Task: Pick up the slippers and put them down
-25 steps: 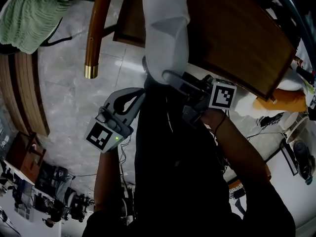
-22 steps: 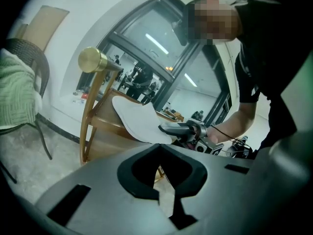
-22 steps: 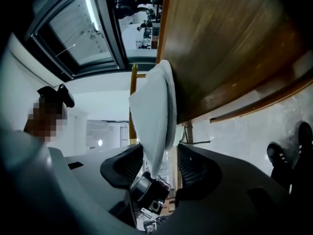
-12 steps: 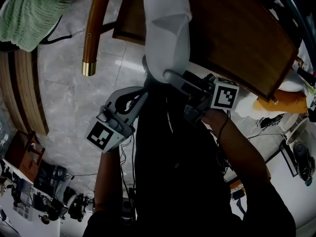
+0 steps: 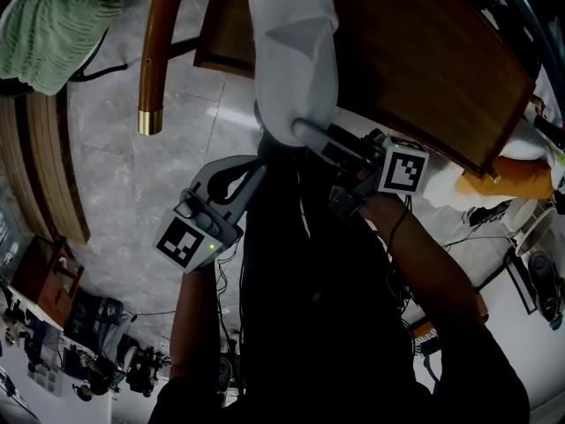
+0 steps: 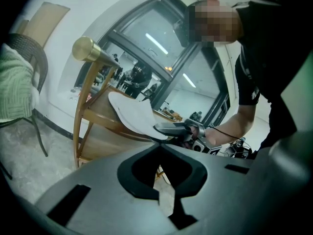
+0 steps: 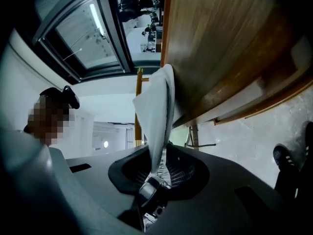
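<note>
One white slipper lies lengthwise over the edge of the brown wooden table, its near end hanging past the edge. My right gripper holds that near end. In the right gripper view the slipper rises from between the closing jaws of that gripper, and both press on it. My left gripper hovers just left of the slipper's end, apart from it. Its tips meet, shut and empty. From the left gripper view, the slipper and the right gripper show ahead.
A curved wooden chair leg with a brass cap stands left of the table. A green cloth lies at the upper left, by a wooden bench. An orange object and cables lie at the right on the pale marble floor.
The slipper, table edge and chair leg sit slightly further left in the head view. Both grippers stay where they were.
</note>
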Tool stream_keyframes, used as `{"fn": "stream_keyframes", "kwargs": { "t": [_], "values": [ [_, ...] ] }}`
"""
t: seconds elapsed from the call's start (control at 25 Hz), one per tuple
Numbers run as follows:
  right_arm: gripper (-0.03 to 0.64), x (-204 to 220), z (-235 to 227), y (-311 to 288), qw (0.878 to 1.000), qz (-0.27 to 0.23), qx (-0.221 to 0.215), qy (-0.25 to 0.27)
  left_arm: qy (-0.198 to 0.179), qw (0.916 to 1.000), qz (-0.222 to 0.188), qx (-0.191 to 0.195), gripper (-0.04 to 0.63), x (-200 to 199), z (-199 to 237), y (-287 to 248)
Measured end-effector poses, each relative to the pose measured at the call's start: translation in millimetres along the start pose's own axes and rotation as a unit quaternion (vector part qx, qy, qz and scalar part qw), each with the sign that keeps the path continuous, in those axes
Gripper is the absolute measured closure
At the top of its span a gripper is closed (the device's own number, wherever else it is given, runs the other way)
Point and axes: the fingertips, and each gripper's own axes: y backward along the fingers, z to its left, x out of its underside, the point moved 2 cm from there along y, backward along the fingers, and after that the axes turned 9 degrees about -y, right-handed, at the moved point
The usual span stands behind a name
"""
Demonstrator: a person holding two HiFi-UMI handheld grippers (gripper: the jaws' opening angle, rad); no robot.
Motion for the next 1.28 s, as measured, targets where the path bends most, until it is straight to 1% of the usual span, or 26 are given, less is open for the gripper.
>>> {"fn": "stream_keyframes", "kwargs": {
  "t": [0.12,0.24,0.36,0.44,0.48,0.56,0.68,0.8,0.92,1.04,1.16,1.28],
  "values": [
    [0.531,-3,11,-1,1.000,-0.002,-0.021,0.004,-0.010,0.9999,-0.006,0.003,0.584,-7,-2,-3],
    [0.531,-4,29,2,0.999,0.005,-0.022,0.038,-0.020,0.9997,-0.013,0.002,0.584,-27,-6,0],
    [0.531,-10,67,5,0.995,0.006,-0.027,0.097,-0.034,0.9988,-0.033,-0.005,0.584,-64,-9,6],
    [0.531,-18,104,5,0.989,0.001,-0.037,0.146,-0.053,0.9970,-0.056,-0.006,0.584,-99,-12,11],
    [0.531,-25,126,6,0.984,-0.004,-0.046,0.174,-0.068,0.9955,-0.066,-0.006,0.584,-119,-13,12],
    [0.531,-41,174,8,0.970,-0.017,-0.068,0.234,-0.104,0.9908,-0.087,0.000,0.584,-163,-15,12],
    [0.534,-52,246,22,0.942,-0.038,-0.092,0.321,-0.143,0.9831,-0.114,0.014,0.584,-229,-32,15],
    [0.535,-43,310,34,0.908,-0.048,-0.103,0.404,-0.176,0.9760,-0.127,0.017,0.584,-283,-56,26],
    [0.538,-38,368,44,0.865,-0.064,-0.118,0.484,-0.215,0.9666,-0.137,0.021,0.584,-328,-73,33],
    [0.543,-39,423,55,0.817,-0.092,-0.140,0.553,-0.257,0.9532,-0.156,0.027,0.584,-375,-90,39],
    [0.548,-32,471,70,0.772,-0.118,-0.158,0.604,-0.296,0.9384,-0.175,0.031,0.584,-409,-111,52],
    [0.551,-20,508,86,0.734,-0.142,-0.175,0.640,-0.319,0.9269,-0.194,0.039,0.584,-429,-133,62]
  ]
}}
